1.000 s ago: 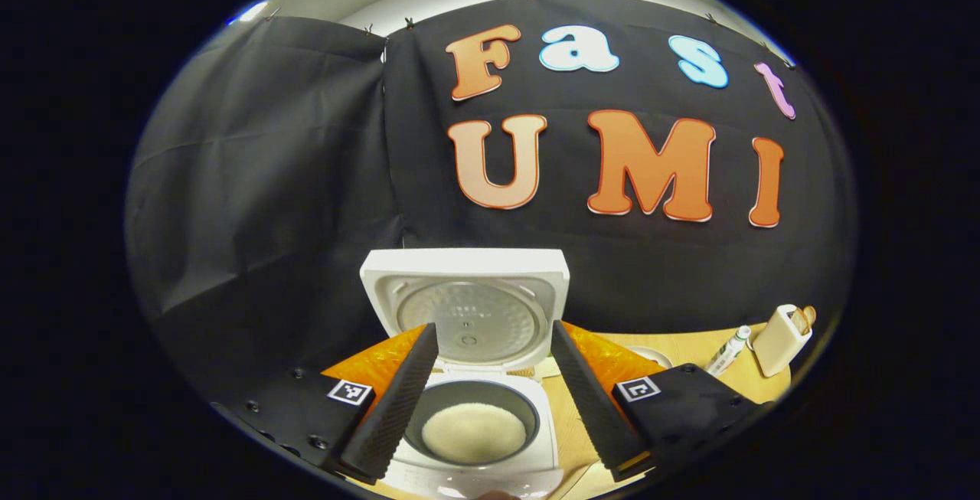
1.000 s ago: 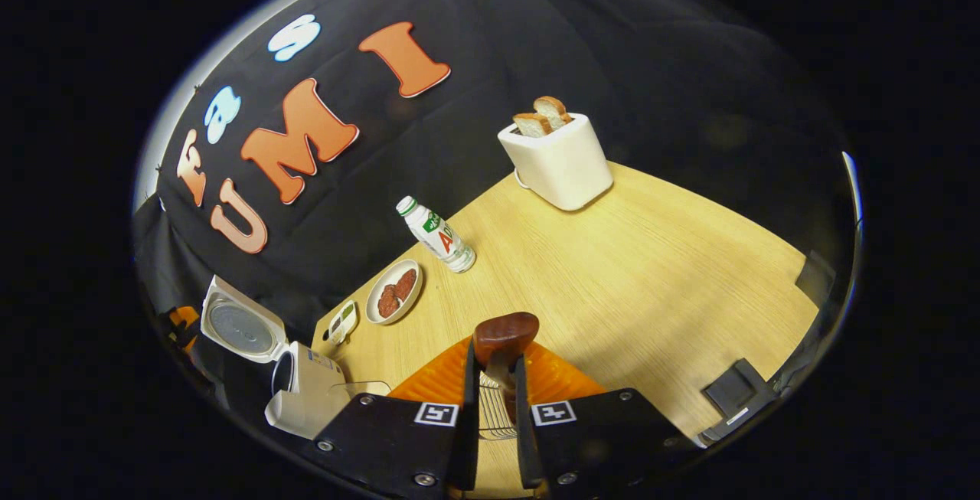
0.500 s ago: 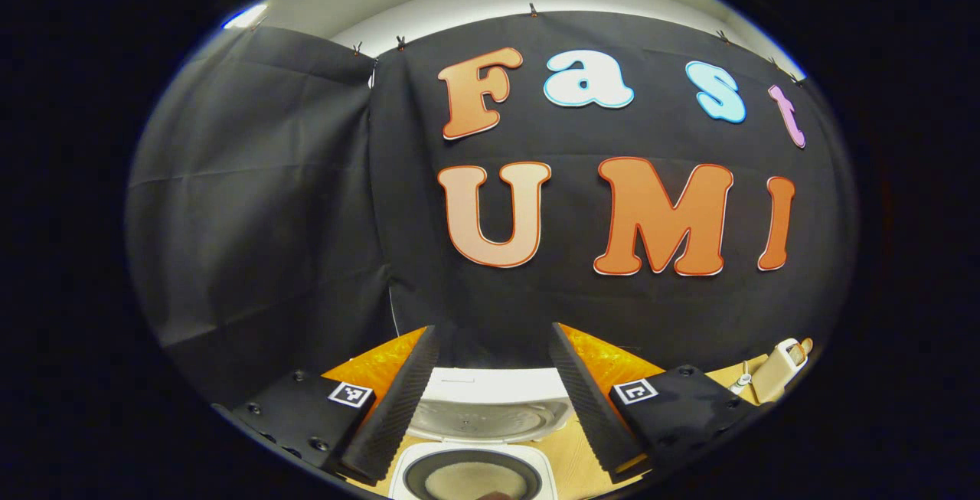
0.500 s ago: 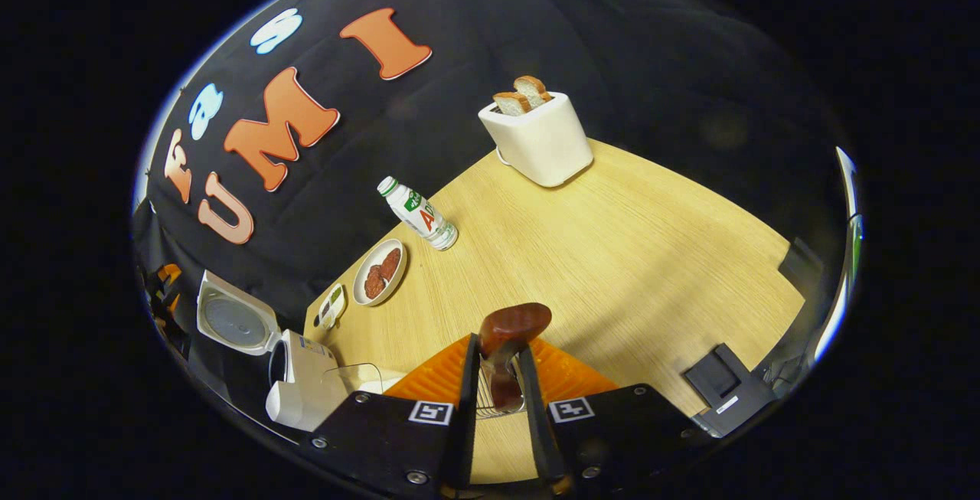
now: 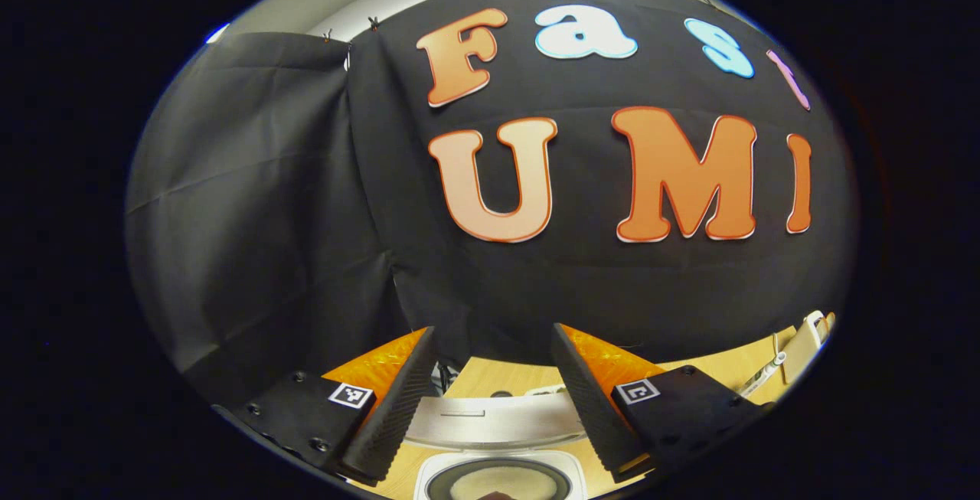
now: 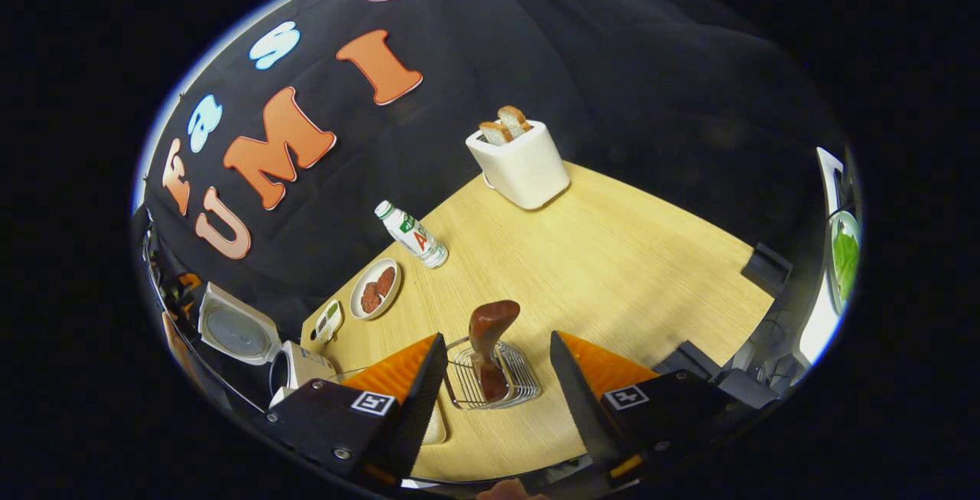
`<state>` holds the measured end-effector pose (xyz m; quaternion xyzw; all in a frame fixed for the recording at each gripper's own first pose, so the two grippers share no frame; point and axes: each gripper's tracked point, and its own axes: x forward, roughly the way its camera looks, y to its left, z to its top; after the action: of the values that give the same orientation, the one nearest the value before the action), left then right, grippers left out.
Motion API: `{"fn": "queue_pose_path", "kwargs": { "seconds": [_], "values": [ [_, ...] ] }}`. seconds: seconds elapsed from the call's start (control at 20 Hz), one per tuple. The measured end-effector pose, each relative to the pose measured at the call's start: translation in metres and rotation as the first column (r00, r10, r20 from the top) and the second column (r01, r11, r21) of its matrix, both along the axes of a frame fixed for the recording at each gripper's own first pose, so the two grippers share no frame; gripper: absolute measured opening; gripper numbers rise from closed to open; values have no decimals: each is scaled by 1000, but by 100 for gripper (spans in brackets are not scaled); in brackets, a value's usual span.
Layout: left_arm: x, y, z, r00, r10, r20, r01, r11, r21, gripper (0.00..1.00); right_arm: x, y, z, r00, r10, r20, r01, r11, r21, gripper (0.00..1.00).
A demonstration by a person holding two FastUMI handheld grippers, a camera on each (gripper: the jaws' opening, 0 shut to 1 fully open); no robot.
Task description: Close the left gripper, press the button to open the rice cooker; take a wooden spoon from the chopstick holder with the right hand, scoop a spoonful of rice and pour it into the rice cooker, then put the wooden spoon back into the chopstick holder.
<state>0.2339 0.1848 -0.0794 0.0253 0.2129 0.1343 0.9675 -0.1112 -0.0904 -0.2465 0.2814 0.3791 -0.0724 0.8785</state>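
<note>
- Your right gripper (image 6: 494,377) is released — its fingers stand wide apart on either side of the wire chopstick holder (image 6: 494,387), touching nothing.
- The wooden spoon (image 6: 488,334) stands in that holder, bowl end up and leaning slightly, on the pale wooden table (image 6: 612,270).
- Your left gripper (image 5: 490,400) is also spread open and empty, pointed mostly at the black booth wall.
- Below its fingers sits the rice cooker (image 5: 498,477) with its lid (image 5: 490,423) raised — the dark inner pot shows a pale patch of rice.
- In the right gripper view the same cooker (image 6: 295,366) sits at the table's left end, lid (image 6: 233,328) up.
- Farther back on the table: a small plate of brown food (image 6: 375,289), a bottle (image 6: 411,234), and a white toaster (image 6: 521,167) holding two slices of bread.
</note>
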Motion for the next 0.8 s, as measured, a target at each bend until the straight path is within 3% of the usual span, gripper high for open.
{"fn": "queue_pose_path", "kwargs": {
  "seconds": [0.1,0.15,0.25,0.5,0.7,0.75,0.8],
  "values": [
    [-7,1,-26,995,9,-100,-13,999,-35,99,4,-9,15,1000,-10,28,10,1000,-27,88],
    [-1,1,-24,998,6,-68,-10,998,-56,96,7,-14,25,999,-13,52,15,999,-42,89],
    [-2,-4,-30,993,-9,-115,-4,993,-120,96,13,-23,42,995,-2,104,10,997,-79,89],
    [-35,-29,-45,964,-58,-259,8,982,-187,97,28,-27,71,983,48,180,-23,990,-137,89],
    [-93,-39,-95,876,-76,-476,-83,949,-304,97,42,-22,74,972,96,213,-62,985,-161,89],
    [-111,-35,-102,847,-53,-529,-124,948,-293,97,45,-20,75,970,111,218,-75,983,-168,89],
    [-117,-35,-111,843,-60,-534,-123,946,-300,97,49,-19,75,967,125,223,-87,981,-175,89]
  ]
}}
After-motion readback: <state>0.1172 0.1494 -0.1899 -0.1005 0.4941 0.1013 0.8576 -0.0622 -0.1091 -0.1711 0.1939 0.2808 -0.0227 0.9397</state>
